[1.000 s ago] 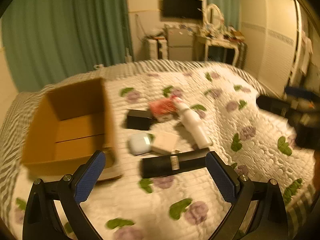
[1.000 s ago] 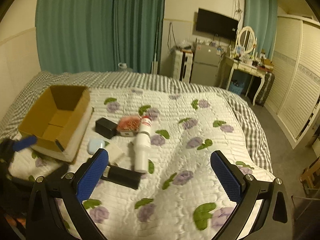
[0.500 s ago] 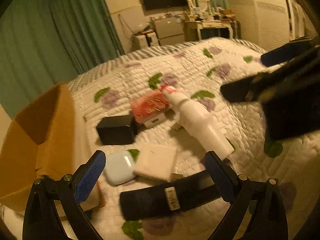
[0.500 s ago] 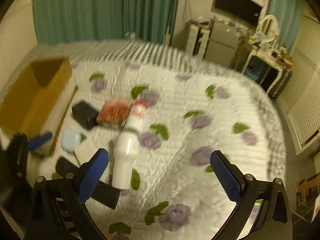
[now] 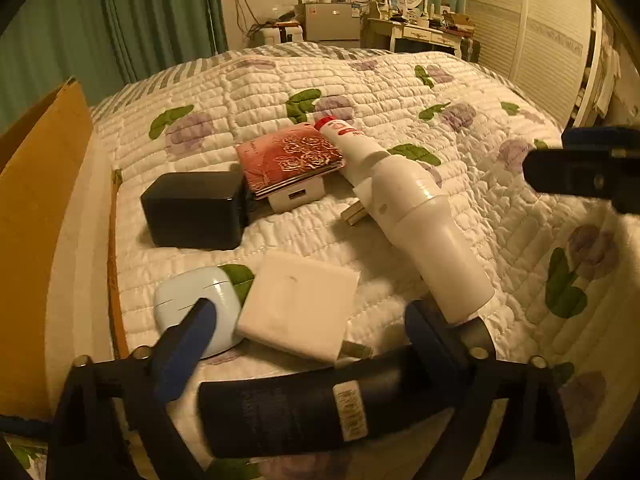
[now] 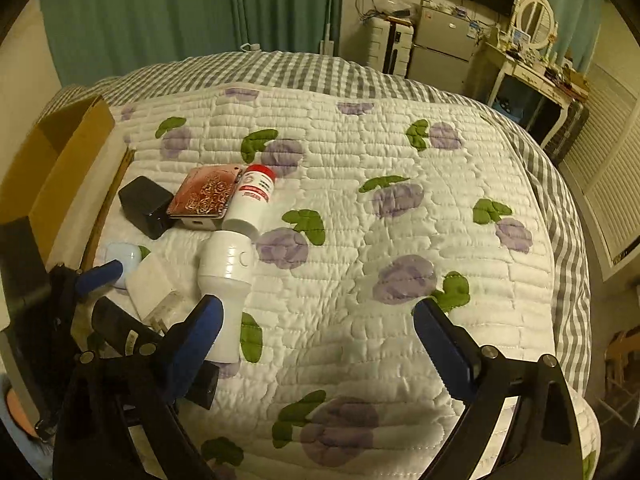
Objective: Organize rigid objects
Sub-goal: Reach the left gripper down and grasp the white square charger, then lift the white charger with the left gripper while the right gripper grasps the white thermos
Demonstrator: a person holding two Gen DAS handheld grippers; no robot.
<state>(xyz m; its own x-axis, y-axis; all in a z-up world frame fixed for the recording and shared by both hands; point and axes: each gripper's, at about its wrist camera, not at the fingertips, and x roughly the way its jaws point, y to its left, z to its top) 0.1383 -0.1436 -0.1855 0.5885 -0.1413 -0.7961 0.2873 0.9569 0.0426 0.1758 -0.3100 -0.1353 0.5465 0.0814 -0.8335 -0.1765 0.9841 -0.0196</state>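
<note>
left wrist view: a long black matte cylinder with a white label (image 5: 320, 412) lies crosswise on the bed just under the left gripper (image 5: 312, 320), whose blue-padded fingers (image 5: 184, 344) stand wide apart, one over a pale blue rounded earbud case (image 5: 180, 300), the other beside the base of a white plastic bottle with a red cap (image 5: 404, 216). between the pads sits a flat white square charger (image 5: 300, 304), its metal prongs touching the black cylinder. beyond it a glossy black cube-shaped adapter (image 5: 196, 210) rests beside a red card case embossed with gold roses (image 5: 290, 158), which lies on top of a small white power block (image 5: 296, 196). an open brown cardboard box (image 5: 36, 208) stands at the left edge of the white quilted bedspread with purple flowers and green leaves (image 5: 500, 208).

seen from the right wrist, the right gripper (image 6: 316, 332) hangs over bare quilt with its fingers (image 6: 444, 344) spread wide and nothing between them, its left pad just beside the bottle's base (image 6: 230, 320). the left gripper (image 6: 100, 276) shows at the frame's left, near the earbud case (image 6: 122, 254). green curtains (image 6: 180, 12) and a grey mini fridge (image 6: 440, 48) fill the background.
</note>
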